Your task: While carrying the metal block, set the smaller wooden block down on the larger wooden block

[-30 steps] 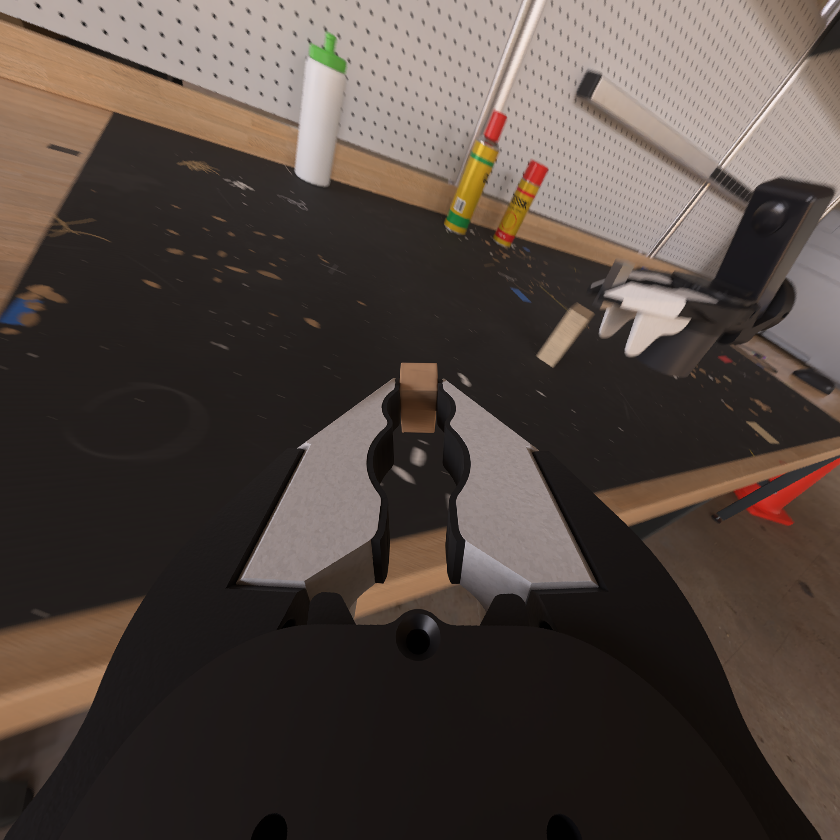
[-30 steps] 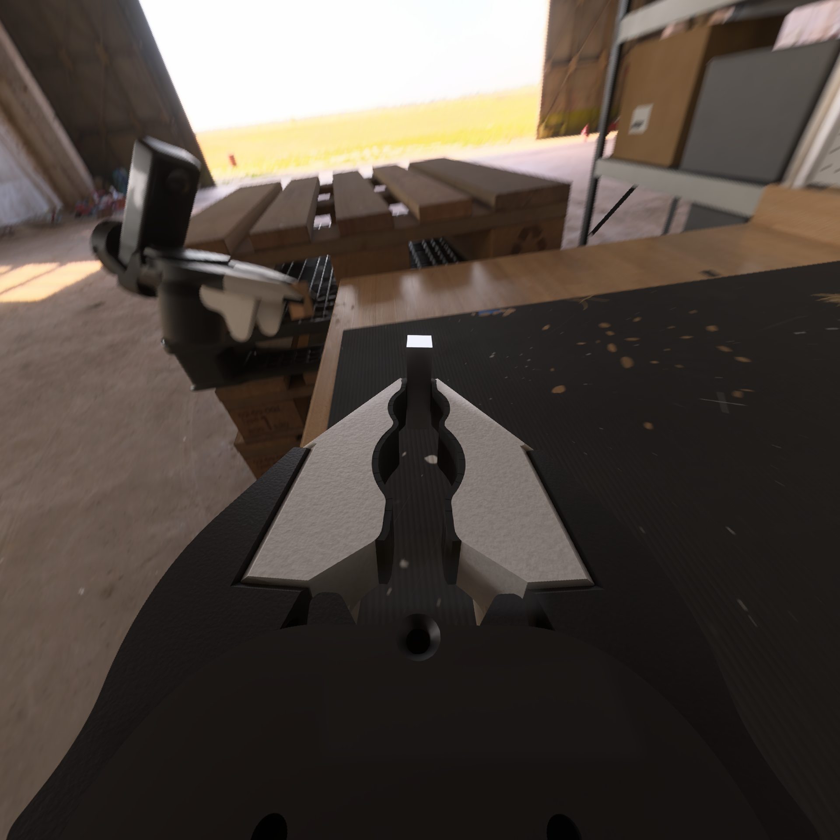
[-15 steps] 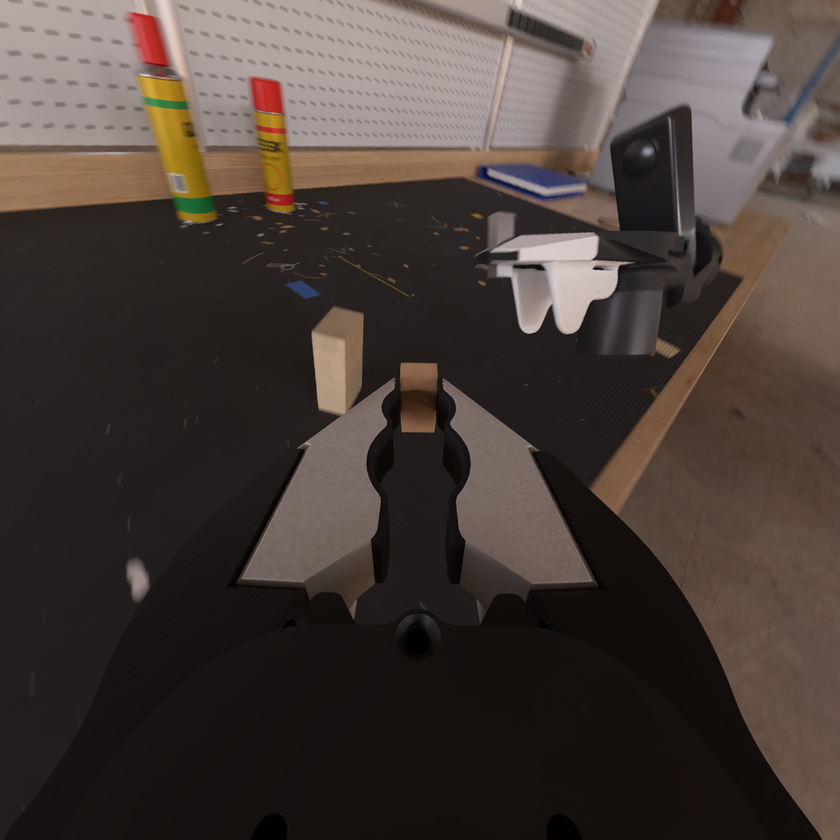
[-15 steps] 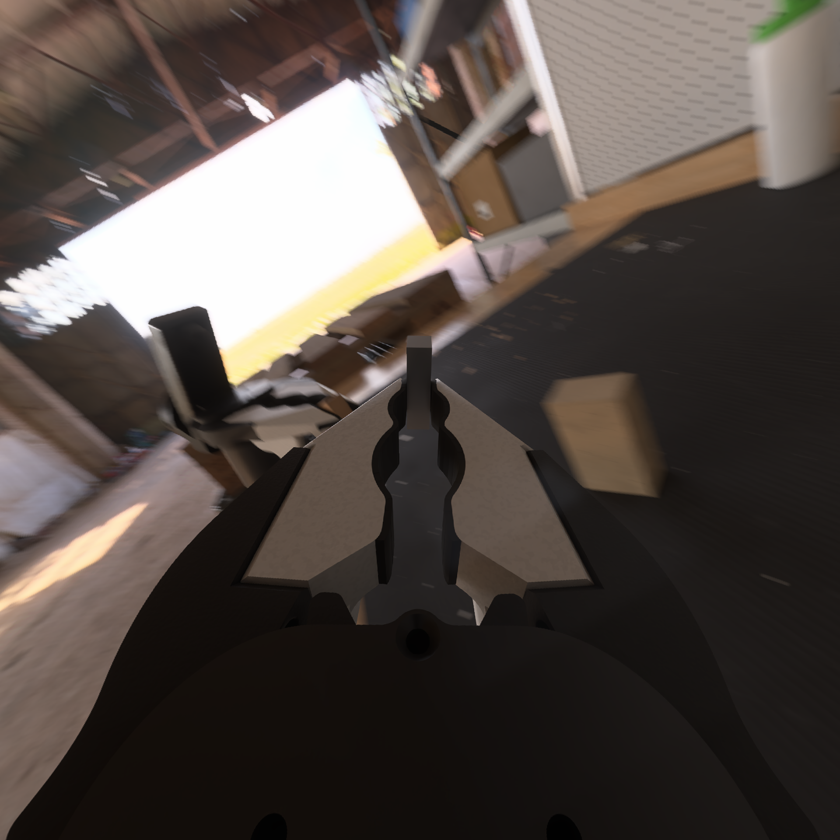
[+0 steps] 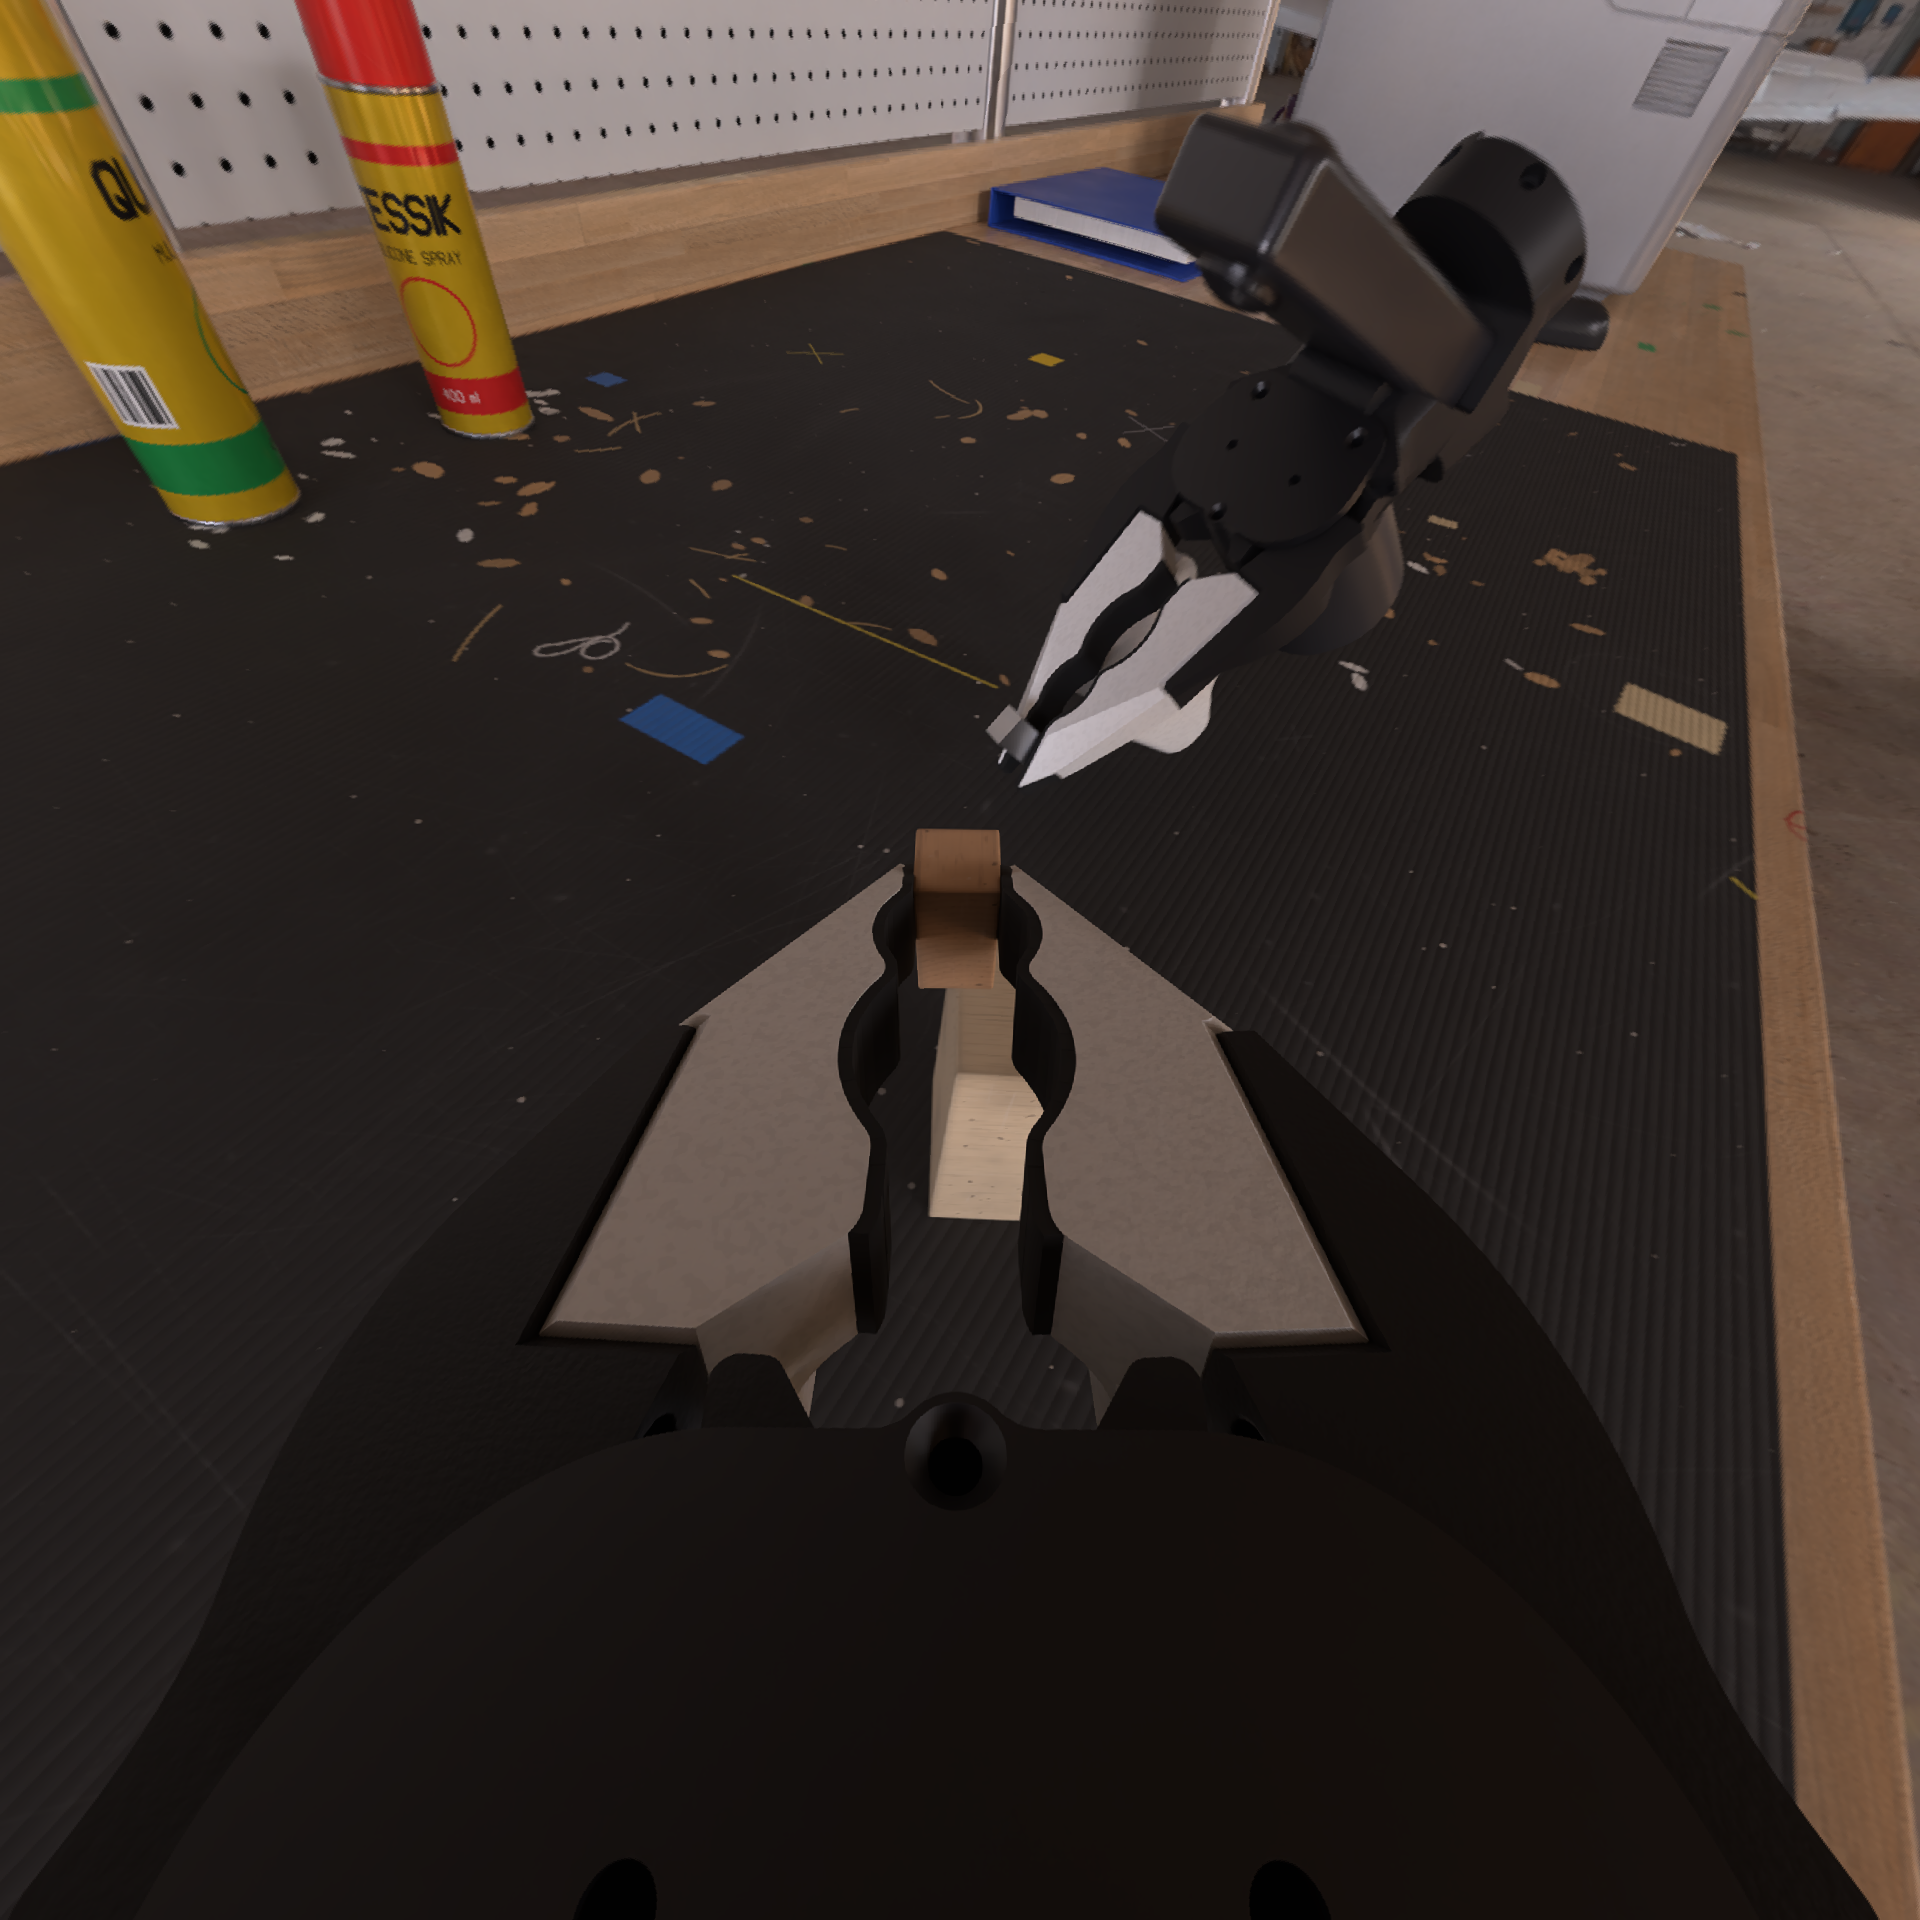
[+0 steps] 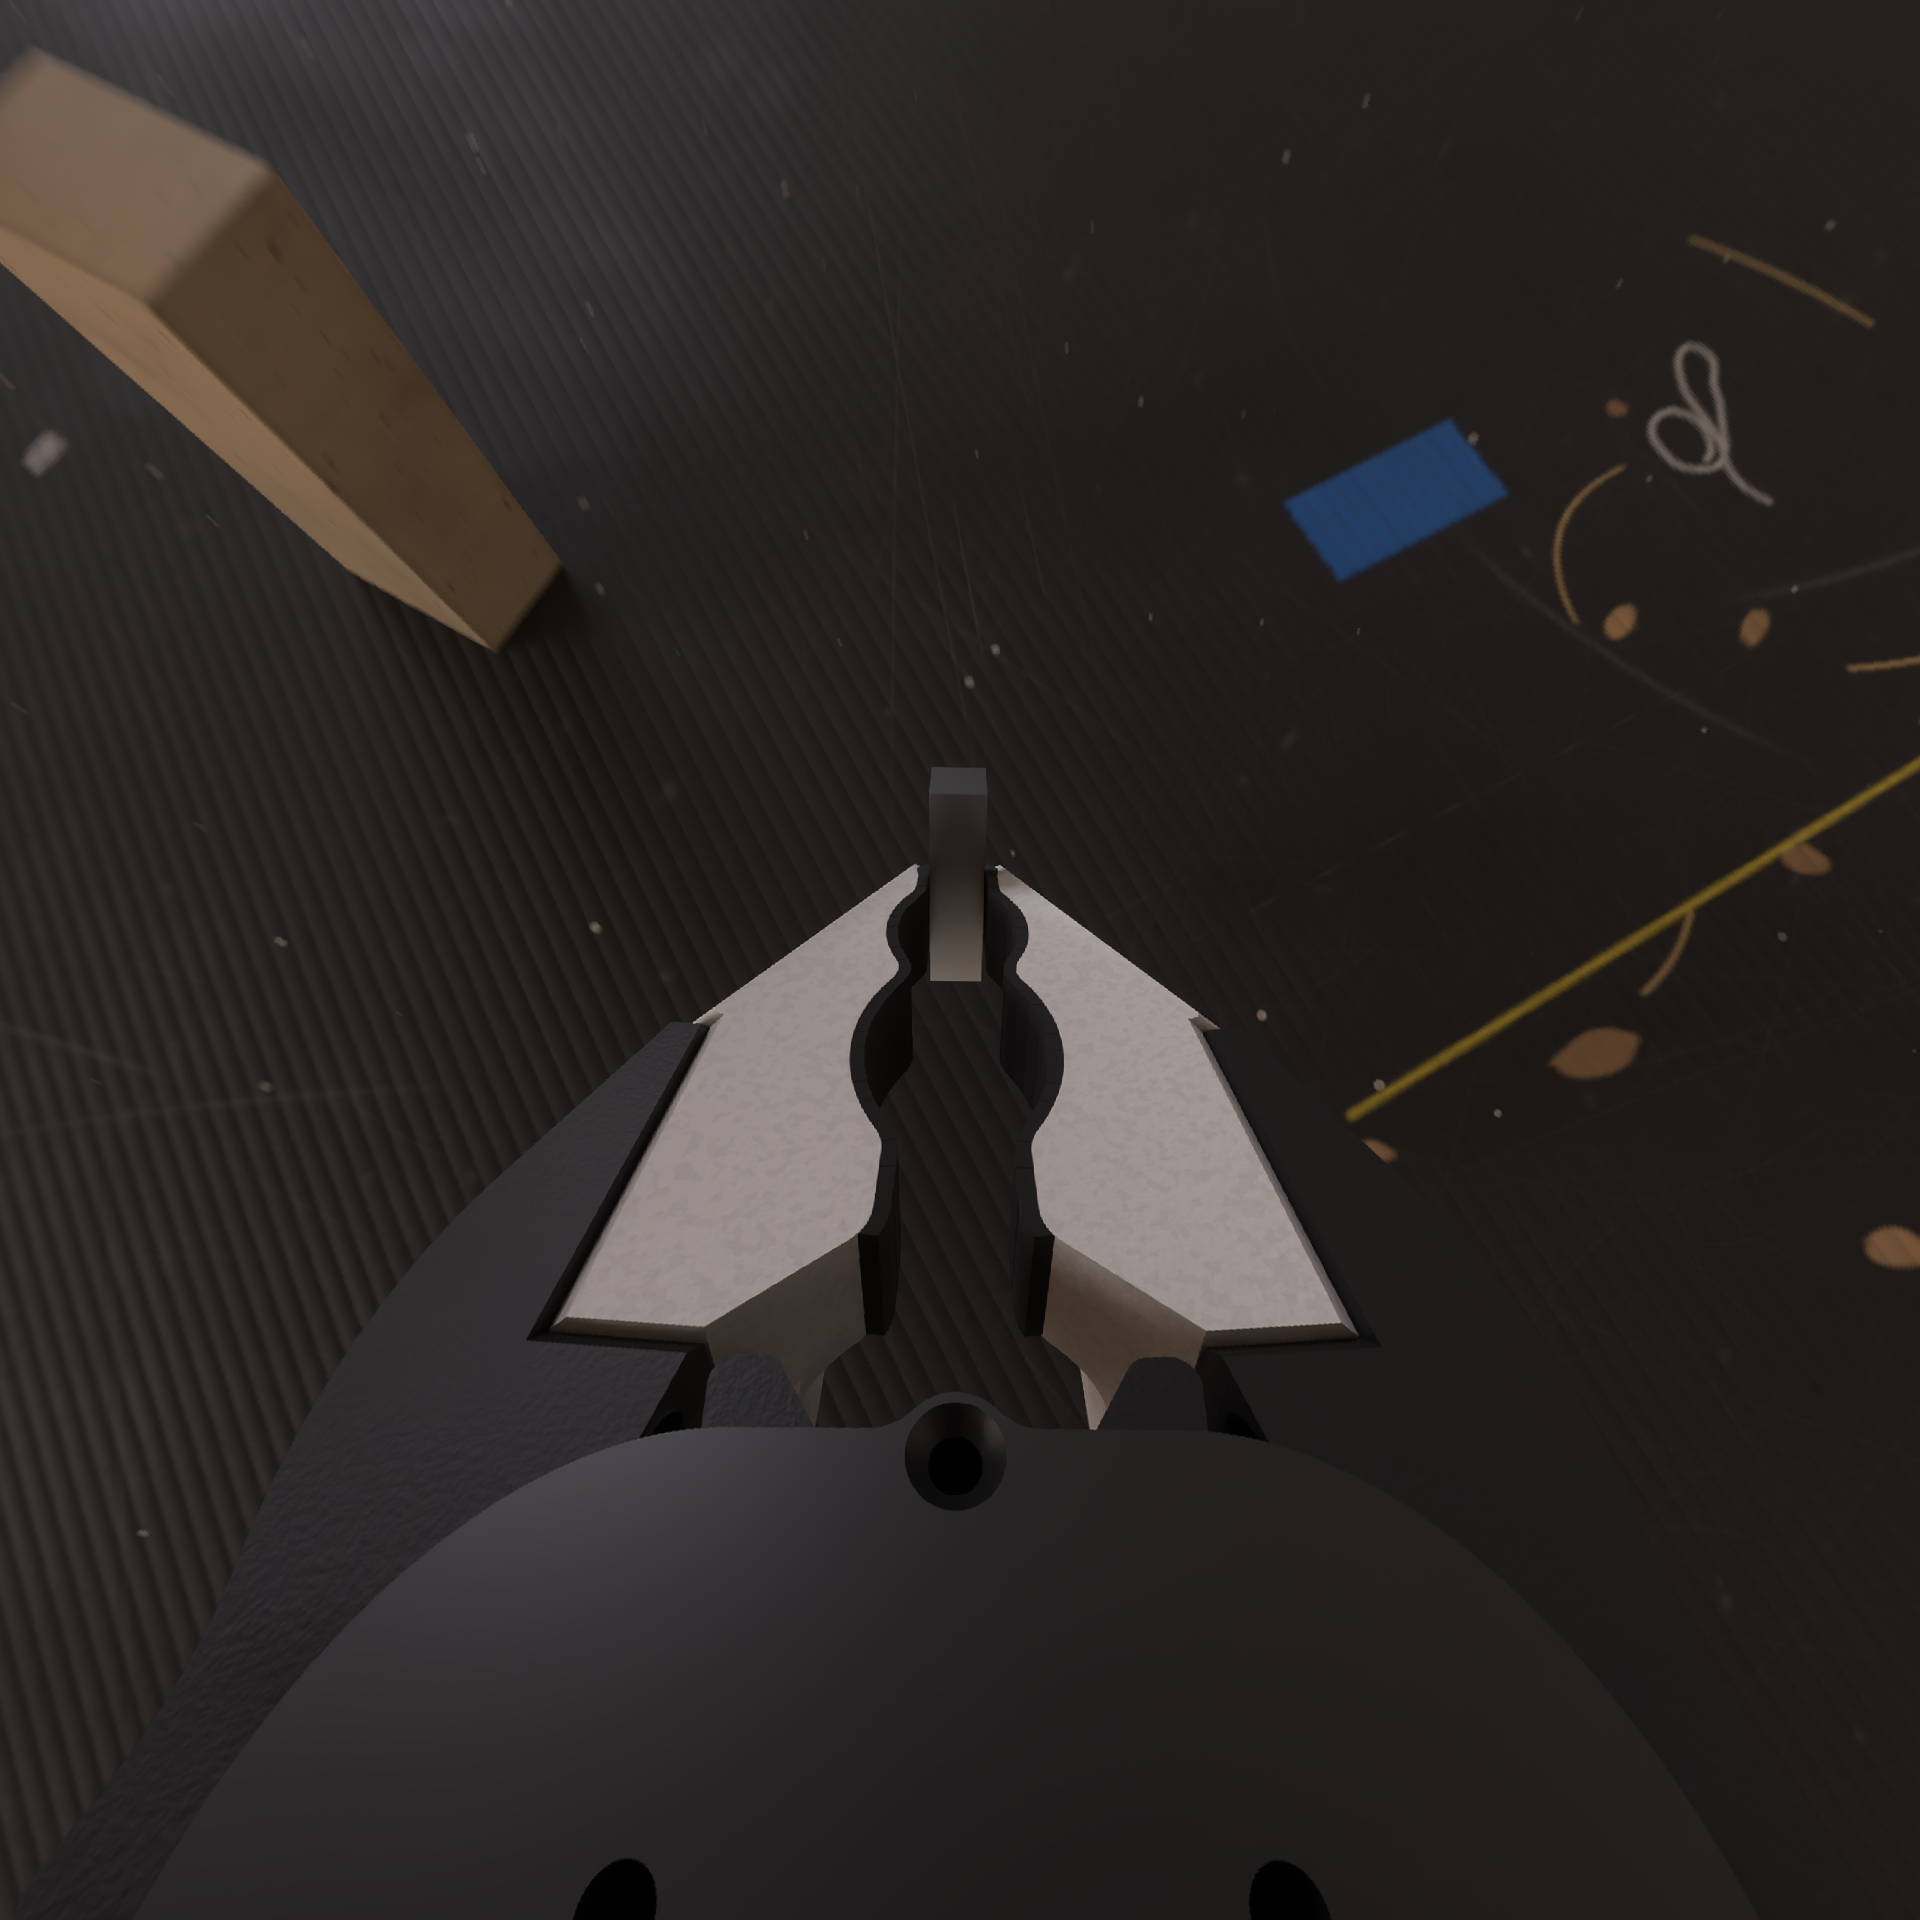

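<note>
My left gripper (image 5: 957, 894) is shut on the smaller wooden block (image 5: 957, 906), a brown cube held at the fingertips above the black mat. The larger wooden block (image 5: 982, 1143), pale and upright, shows through the gap between my left fingers, directly below the held cube. My right gripper (image 6: 957, 883) is shut on the thin grey metal block (image 6: 957, 873) and points steeply down at the mat. The larger wooden block (image 6: 260, 353) also shows in the right wrist view, at the upper left. In the left wrist view the right gripper (image 5: 1023, 740) hovers ahead and to the right, tips down.
Two yellow spray cans (image 5: 436, 239) stand at the back left by the pegboard wall. A blue binder (image 5: 1091, 213) lies at the back right. The black mat (image 5: 312, 935) is speckled with wood chips and a blue patch (image 5: 681, 727). The wooden bench edge (image 5: 1808, 935) runs along the right.
My left gripper has moved over the larger wooden block, which now sits under the held cube. My right gripper has swung round and tipped down toward the mat, still holding the metal block.
</note>
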You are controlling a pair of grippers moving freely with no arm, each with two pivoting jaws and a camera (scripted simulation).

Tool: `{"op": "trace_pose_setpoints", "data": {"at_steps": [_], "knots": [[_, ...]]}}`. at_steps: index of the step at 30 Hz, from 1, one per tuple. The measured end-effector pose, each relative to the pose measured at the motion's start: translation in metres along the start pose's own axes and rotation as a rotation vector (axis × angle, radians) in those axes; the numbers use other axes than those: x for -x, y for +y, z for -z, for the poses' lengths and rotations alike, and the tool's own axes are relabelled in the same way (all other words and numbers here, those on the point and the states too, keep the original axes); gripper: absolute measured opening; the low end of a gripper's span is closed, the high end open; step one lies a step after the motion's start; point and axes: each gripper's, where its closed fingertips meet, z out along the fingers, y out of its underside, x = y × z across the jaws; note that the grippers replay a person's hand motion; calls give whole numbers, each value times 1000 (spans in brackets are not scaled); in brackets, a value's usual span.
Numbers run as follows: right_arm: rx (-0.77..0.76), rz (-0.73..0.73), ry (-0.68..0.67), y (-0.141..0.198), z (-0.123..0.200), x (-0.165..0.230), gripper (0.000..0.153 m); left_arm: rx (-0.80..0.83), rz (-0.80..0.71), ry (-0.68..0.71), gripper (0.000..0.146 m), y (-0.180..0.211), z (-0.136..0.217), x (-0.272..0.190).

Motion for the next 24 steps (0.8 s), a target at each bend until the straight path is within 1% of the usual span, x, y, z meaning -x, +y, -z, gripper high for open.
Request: {"op": "trace_pose_setpoints", "data": {"at_steps": [4, 8, 10, 11, 12, 14, 16, 17, 18, 19, 20, 22, 24], "knots": [[122, 49, 50, 19, -4, -3, 9, 8, 27, 31, 14, 1, -2, -7], [173, 62, 58, 23, -2, -3, 9, 24, 39, 40, 14, 13, -10, -15], [197, 35, 44, 21, -3, -3, 9, 32, 16, 12, 14, 16, -13, -16], [186, -2, 20, 16, -2, 0, 9, 23, 0, -6, 14, 14, -14, -16], [116, -73, -11, 4, 0, 4, 9, 10, -19, -24, 19, 11, -16, -17], [-154, -274, -132, -36, 15, 21, 9, 0, -67, -56, 28, 6, -20, -20], [-411, -453, -313, -74, 37, 42, 9, -20, -113, -95, 35, -2, -23, -22], [-501, -511, -421, -89, 48, 55, 9, -53, -116, -98, 35, -9, -22, -25], [-565, -543, -517, -100, 58, 68, 9, -96, -97, -74, 36, -18, -19, -30], [-623, -545, -577, -109, 66, 78, 9, -137, -51, -20, 35, -28, -16, -36], [-675, -537, -605, -116, 73, 86, 9, -173, 11, 40, 29, -38, -12, -41], [-736, -518, -652, -126, 83, 99, 9, -243, 127, 125, 11, -56, -5, -44], [-769, -502, -658, -131, 85, 103, 9, -278, 198, 186, 4, -66, -4, -45]]}}
